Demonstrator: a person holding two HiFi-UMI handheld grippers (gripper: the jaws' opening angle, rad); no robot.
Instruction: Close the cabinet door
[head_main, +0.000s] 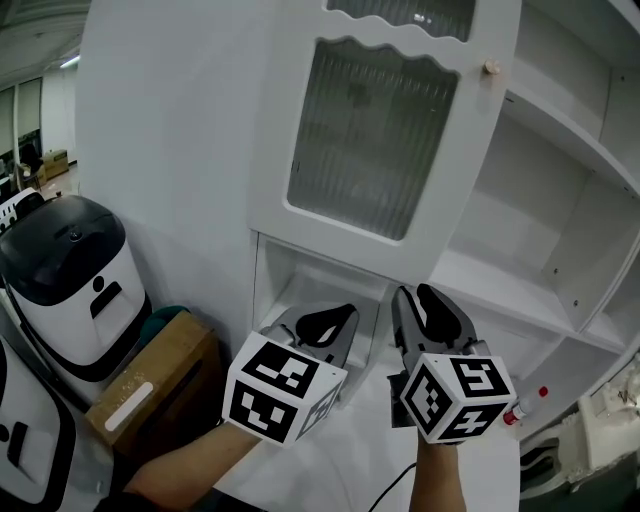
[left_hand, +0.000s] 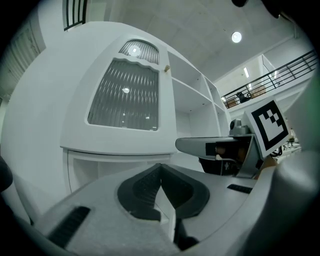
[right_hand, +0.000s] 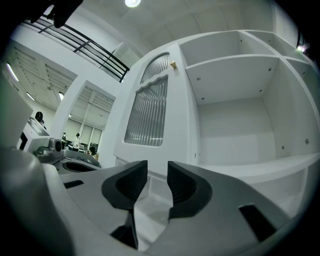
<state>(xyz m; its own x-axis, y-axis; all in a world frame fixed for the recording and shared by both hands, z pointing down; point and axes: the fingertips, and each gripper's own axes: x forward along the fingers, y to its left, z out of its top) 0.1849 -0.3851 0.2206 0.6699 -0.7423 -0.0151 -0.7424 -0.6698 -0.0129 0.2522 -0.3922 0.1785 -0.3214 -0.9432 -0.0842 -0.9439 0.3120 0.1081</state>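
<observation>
The white cabinet door (head_main: 370, 130) with a ribbed glass panel stands swung open, its small knob (head_main: 491, 68) at the upper right edge. Both grippers point level at the cabinet, below the door's lower edge and apart from it. My left gripper (head_main: 325, 322) is shut with nothing between its pads; in the left gripper view its tips (left_hand: 160, 170) meet under the door (left_hand: 125, 95). My right gripper (head_main: 425, 300) is open, a gap between its pads (right_hand: 157, 172) with nothing in it, and the door (right_hand: 147, 107) stands ahead to its left.
Bare white shelves (head_main: 530, 180) of the open cabinet lie right of the door. A white and black appliance (head_main: 70, 280) and a cardboard box (head_main: 150, 385) stand at the lower left. A small red-capped item (head_main: 530, 402) sits low at the right.
</observation>
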